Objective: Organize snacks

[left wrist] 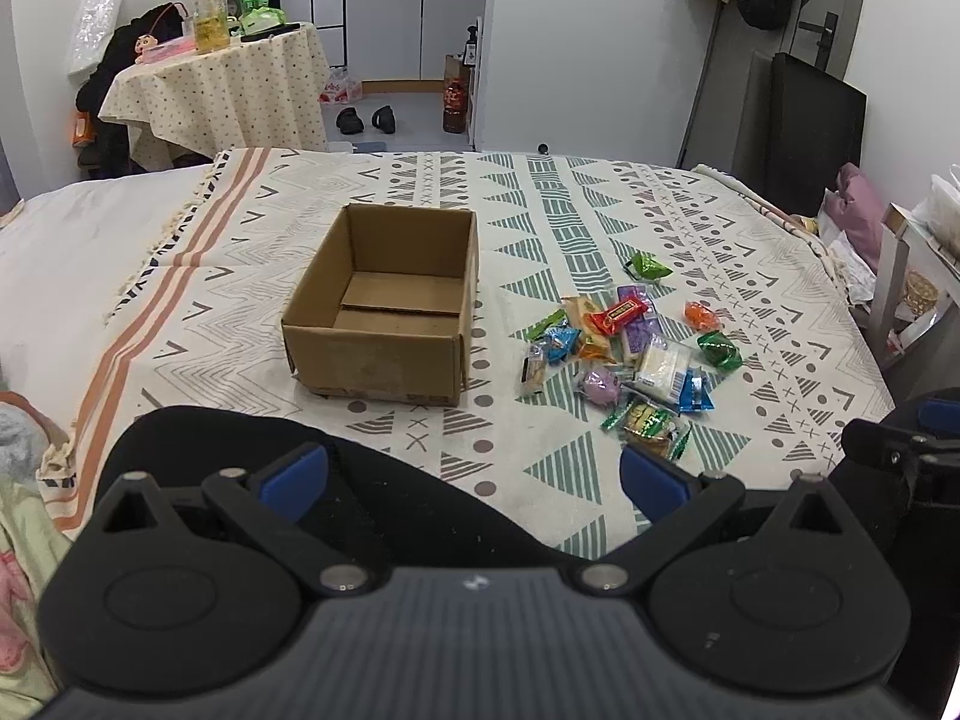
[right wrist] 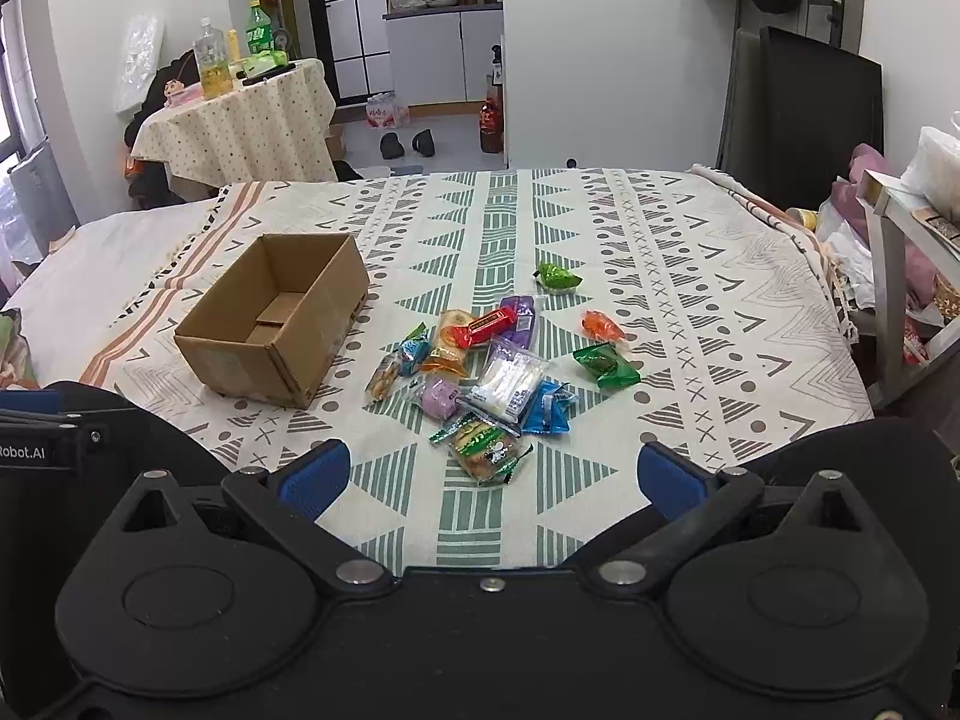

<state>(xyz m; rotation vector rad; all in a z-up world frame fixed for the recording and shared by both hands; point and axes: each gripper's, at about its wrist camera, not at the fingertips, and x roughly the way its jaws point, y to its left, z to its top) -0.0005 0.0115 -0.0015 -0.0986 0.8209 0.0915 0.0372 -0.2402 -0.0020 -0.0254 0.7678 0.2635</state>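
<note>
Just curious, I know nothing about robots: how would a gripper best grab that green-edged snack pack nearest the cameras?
Probably from above with the right gripper, pinching the green-edged snack pack across its narrow middle: it lies flat on the blanket, nearest that gripper, its front clear.

Bare patterned cloth (right wrist: 480, 510) lies open between your right gripper (right wrist: 491, 477) and the nearest green packet (right wrist: 483, 447); the cardboard box (left wrist: 384, 306) stands apart left of the snack pile (right wrist: 492, 360), its top unobstructed; a strip of cloth separates box and pile, wide enough to pass through.
</note>
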